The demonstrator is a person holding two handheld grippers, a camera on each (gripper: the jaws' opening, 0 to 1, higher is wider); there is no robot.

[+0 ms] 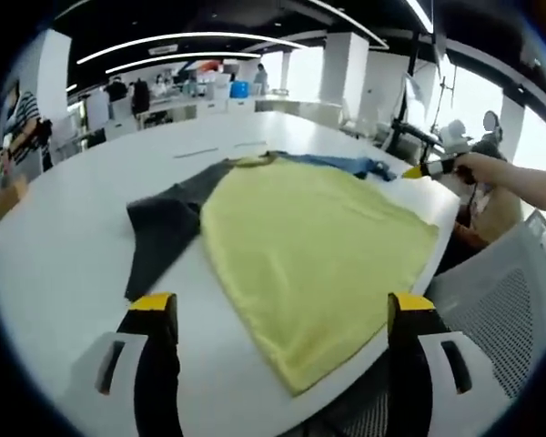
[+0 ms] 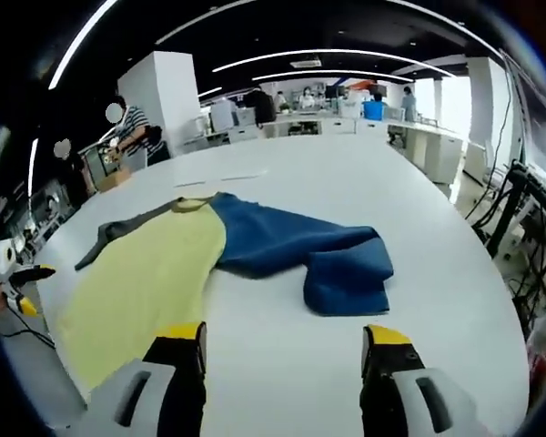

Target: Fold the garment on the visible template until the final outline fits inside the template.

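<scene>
A garment lies spread flat on the white table [image 1: 64,246]. Its body is yellow [image 1: 314,241], one sleeve dark grey [image 1: 164,232], the other blue [image 1: 350,164]. In the right gripper view the blue sleeve [image 2: 318,255] is bunched toward the table's middle, beside the yellow body [image 2: 146,273]. My left gripper [image 1: 282,311] is open at the garment's near corner, which hangs over the table edge. My right gripper [image 2: 282,344] is open over bare table short of the blue sleeve. It also reaches in from the right [image 1: 423,169], held by a hand close to the blue sleeve.
Thin marks [image 1: 214,150] lie on the table beyond the garment. A mesh chair [image 1: 510,300] stands at the table's edge. Cables and stands [image 2: 519,209] crowd the far side. People and desks [image 2: 328,105] are in the background.
</scene>
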